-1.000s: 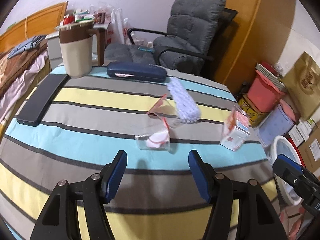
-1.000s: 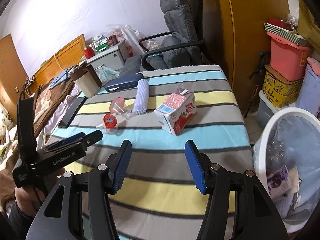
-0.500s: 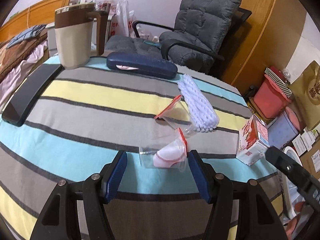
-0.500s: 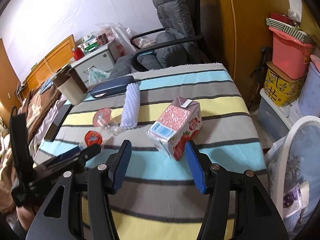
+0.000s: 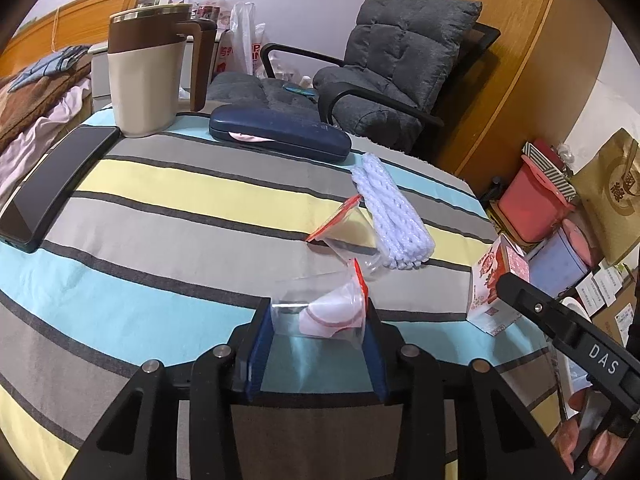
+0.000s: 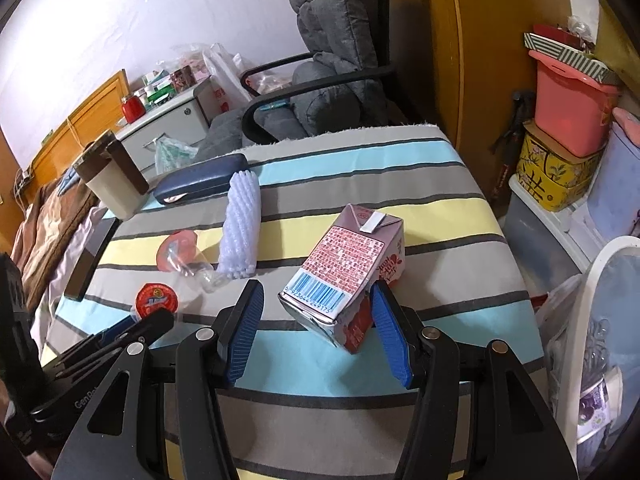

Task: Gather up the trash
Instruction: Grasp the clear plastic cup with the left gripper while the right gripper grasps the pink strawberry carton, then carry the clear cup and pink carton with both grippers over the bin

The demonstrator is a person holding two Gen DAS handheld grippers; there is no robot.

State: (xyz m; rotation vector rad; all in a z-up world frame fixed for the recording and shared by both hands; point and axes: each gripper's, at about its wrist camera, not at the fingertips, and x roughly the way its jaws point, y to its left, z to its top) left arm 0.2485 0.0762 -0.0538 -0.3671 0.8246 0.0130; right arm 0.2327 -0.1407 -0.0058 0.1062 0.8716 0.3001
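Striped cloth covers the counter [image 5: 168, 216] in grey, yellow and aqua bands, a padded grey armchair [image 5: 384, 68] upper right beyond it. Centre of the right view, a boxy, glossy juice carton [image 6: 344, 268] lies tilted between the right hand-held gripper [image 6: 318, 334]'s ribbed blue pads, jaws closing, gaps visible. Lower centre of the left view, the left hand-held gripper [image 5: 318, 344] closes on a crumpled clear plastic cup [image 5: 324, 312], pads touching its sides.
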